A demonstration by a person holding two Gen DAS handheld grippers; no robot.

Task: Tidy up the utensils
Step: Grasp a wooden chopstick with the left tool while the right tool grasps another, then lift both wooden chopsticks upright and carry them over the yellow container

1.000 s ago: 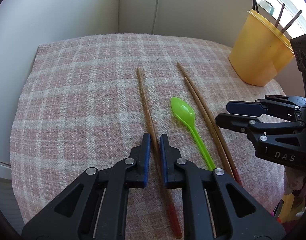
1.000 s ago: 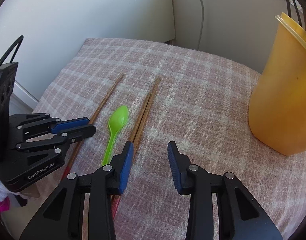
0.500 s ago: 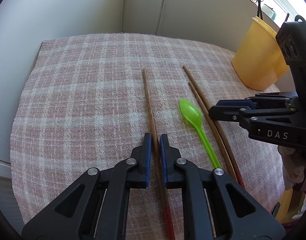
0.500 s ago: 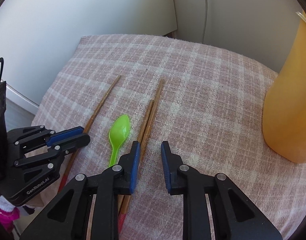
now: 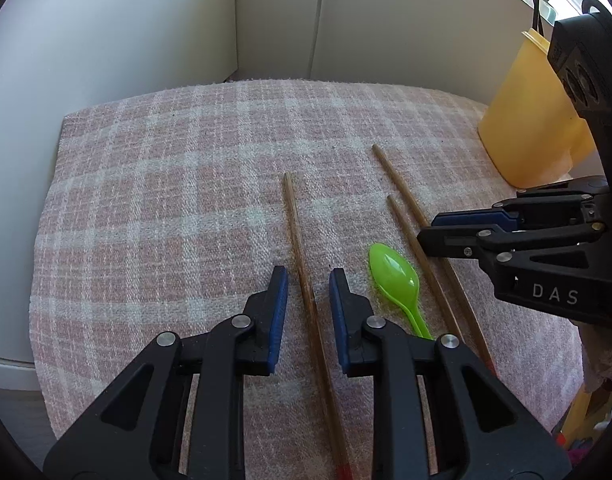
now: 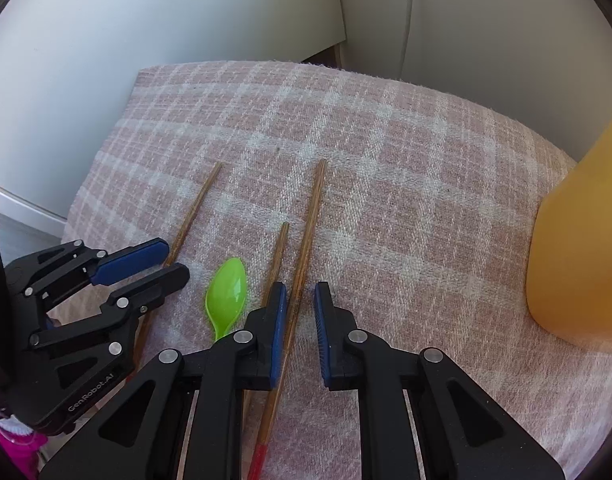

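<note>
My left fingers point(image 5: 278, 312) stand narrowly apart, a thin brown wooden chopstick point(image 5: 302, 268) lying untouched between them on the woven checked cloth point(image 5: 166, 200). My right fingers point(image 6: 280, 324) gape narrowly around another red-tipped chopstick point(image 6: 302, 276), its side against the left pad; a glossy green spoon point(image 6: 227, 294) lies just left.

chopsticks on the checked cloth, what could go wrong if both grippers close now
The right gripper straddles one wooden chopstick, with its shorter-looking neighbour right beside the left finger; closing may nudge it. The left gripper could roll its lone brown chopstick towards the green plastic spoon.
</note>
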